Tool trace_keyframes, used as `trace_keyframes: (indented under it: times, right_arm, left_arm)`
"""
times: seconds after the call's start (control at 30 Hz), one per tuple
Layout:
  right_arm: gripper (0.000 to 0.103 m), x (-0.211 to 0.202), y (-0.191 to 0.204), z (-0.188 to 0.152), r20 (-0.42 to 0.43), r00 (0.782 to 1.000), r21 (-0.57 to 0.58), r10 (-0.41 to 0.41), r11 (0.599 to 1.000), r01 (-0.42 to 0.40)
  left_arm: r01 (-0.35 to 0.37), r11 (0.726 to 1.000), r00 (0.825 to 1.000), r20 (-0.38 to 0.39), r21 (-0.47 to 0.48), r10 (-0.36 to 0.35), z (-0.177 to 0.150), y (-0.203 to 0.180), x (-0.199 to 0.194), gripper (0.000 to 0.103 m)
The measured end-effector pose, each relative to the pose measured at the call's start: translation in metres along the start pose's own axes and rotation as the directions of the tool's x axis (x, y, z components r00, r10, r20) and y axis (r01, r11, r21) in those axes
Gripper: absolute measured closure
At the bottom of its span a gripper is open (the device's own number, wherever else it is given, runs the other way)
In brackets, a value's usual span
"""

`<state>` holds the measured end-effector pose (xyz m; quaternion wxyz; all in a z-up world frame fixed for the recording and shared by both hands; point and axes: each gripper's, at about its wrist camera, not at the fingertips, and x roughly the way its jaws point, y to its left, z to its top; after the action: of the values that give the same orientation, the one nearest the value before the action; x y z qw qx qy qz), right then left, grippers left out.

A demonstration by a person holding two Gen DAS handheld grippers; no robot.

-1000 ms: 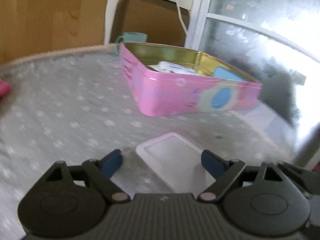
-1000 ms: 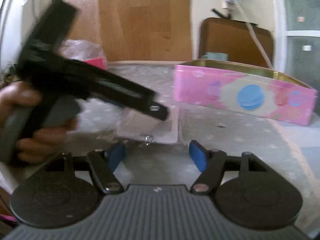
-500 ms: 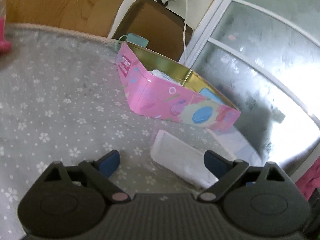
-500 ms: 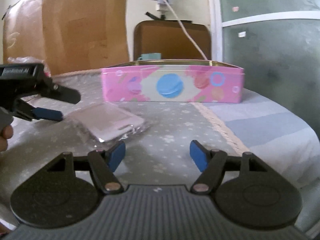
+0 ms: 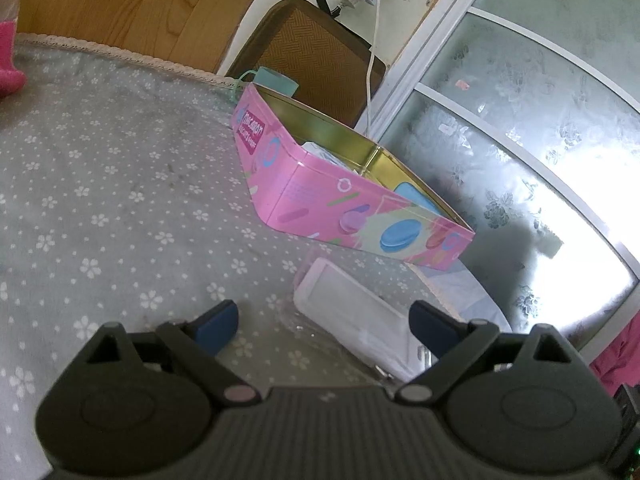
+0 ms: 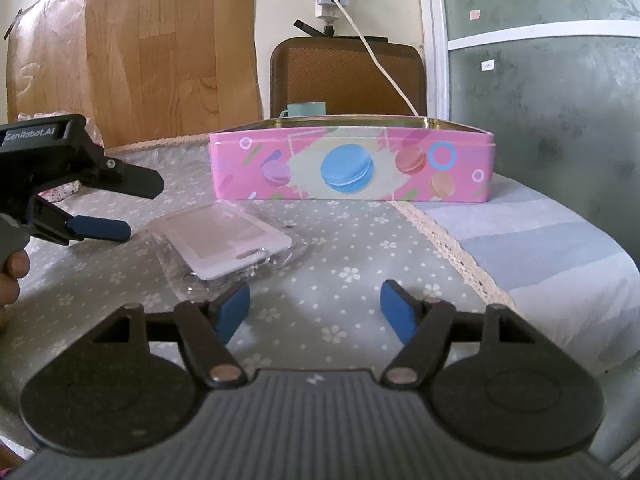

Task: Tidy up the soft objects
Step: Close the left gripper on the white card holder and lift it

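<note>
A pale soft case in clear plastic wrap (image 5: 352, 312) lies flat on the grey flowered cloth; it also shows in the right wrist view (image 6: 224, 244). A pink macaron tin (image 5: 352, 208) stands open behind it, with white and blue items inside; the right wrist view shows its front wall (image 6: 352, 170). My left gripper (image 5: 326, 322) is open, its blue fingertips on either side of the case, just above it. It also shows from the side in the right wrist view (image 6: 120, 208). My right gripper (image 6: 316, 308) is open and empty, near the case's front corner.
A teal cup (image 6: 304, 110) stands behind the tin, in front of a brown chair back (image 6: 348, 76). The cloth's lace edge (image 6: 444, 240) runs to the right, with a striped blue surface (image 6: 532, 256) beyond. A pink object (image 5: 10, 68) lies at the far left.
My left gripper has swung left and now views the tin from its corner, still over the case. My right gripper has pulled back and to the right. Both stay open.
</note>
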<state>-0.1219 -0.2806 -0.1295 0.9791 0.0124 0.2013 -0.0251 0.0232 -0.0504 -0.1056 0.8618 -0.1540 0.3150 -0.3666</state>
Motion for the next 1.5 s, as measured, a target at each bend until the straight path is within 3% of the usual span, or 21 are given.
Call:
trace_keyframes:
  times: [0.57, 0.8, 1.0, 1.23, 1.37, 1.5]
  right_arm:
    - [0.028, -0.003, 0.000, -0.001, -0.002, 1.000, 0.008, 0.013, 1.000, -0.013]
    - [0.027, -0.009, -0.002, 0.000, -0.022, 0.996, 0.004, 0.085, 0.996, -0.085]
    - [0.025, -0.008, 0.004, 0.002, -0.027, 0.992, -0.002, 0.126, 0.992, -0.126]
    - [0.023, -0.004, 0.004, -0.001, -0.012, 0.994, -0.021, 0.108, 0.994, -0.108]
    - [0.021, -0.004, 0.005, -0.002, -0.005, 0.995, -0.022, 0.104, 0.994, -0.105]
    - [0.016, -0.004, 0.010, -0.005, 0.006, 0.995, -0.032, 0.097, 0.995, -0.097]
  left_arm:
    - [-0.013, 1.000, 1.000, 0.000, 0.015, 0.013, -0.001, -0.002, 0.001, 0.007]
    - [0.008, 1.000, 1.000, 0.007, 0.012, -0.008, 0.004, 0.003, -0.005, 0.009]
    - [-0.086, 0.994, 0.996, 0.008, 0.072, 0.086, 0.018, 0.001, -0.006, 0.014]
    - [-0.165, 0.980, 0.986, -0.005, 0.115, 0.166, 0.020, 0.003, 0.013, 0.012]
    - [-0.176, 0.978, 0.984, 0.038, 0.114, 0.172, 0.016, 0.006, 0.008, 0.008]
    - [-0.158, 0.983, 0.987, 0.034, 0.093, 0.155, 0.017, 0.009, 0.008, 0.007]
